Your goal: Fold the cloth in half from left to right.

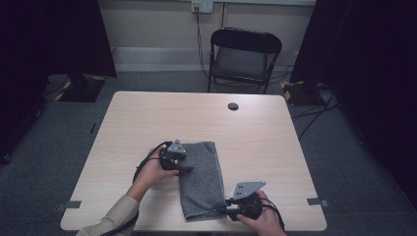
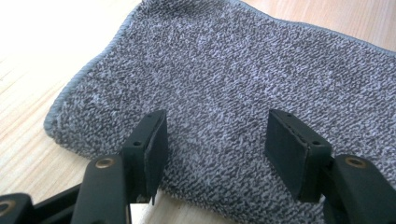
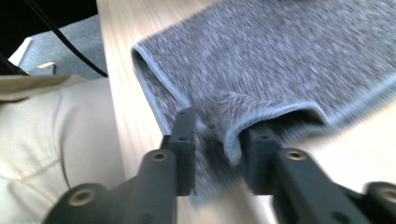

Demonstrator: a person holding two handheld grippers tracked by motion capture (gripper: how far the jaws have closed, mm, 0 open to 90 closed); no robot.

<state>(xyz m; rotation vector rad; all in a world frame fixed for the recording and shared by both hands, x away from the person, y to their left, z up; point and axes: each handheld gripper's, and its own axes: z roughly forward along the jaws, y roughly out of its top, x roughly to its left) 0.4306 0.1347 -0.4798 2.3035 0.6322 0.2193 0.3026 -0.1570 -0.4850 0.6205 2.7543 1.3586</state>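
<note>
A grey knitted towel [image 1: 201, 177] lies folded in a long strip on the near half of the wooden table [image 1: 147, 118]. My left gripper [image 1: 187, 169] rests at the towel's left edge. In the left gripper view the towel [image 2: 233, 70] spreads under that gripper [image 2: 215, 144], whose jaws stand wide apart and open with nothing pinched. My right gripper [image 1: 221, 209] sits at the towel's near right corner. In the blurred right gripper view, a raised hemmed fold of the towel [image 3: 280, 56] lies between the jaws of this gripper [image 3: 217, 149], with a gap at the left jaw.
A black folding chair [image 1: 243, 54] stands beyond the far edge of the table. A dark round grommet [image 1: 233, 106] sits in the tabletop near the far side. The table's front edge runs just under my right gripper. A beige sleeve [image 3: 46, 140] is close at the left.
</note>
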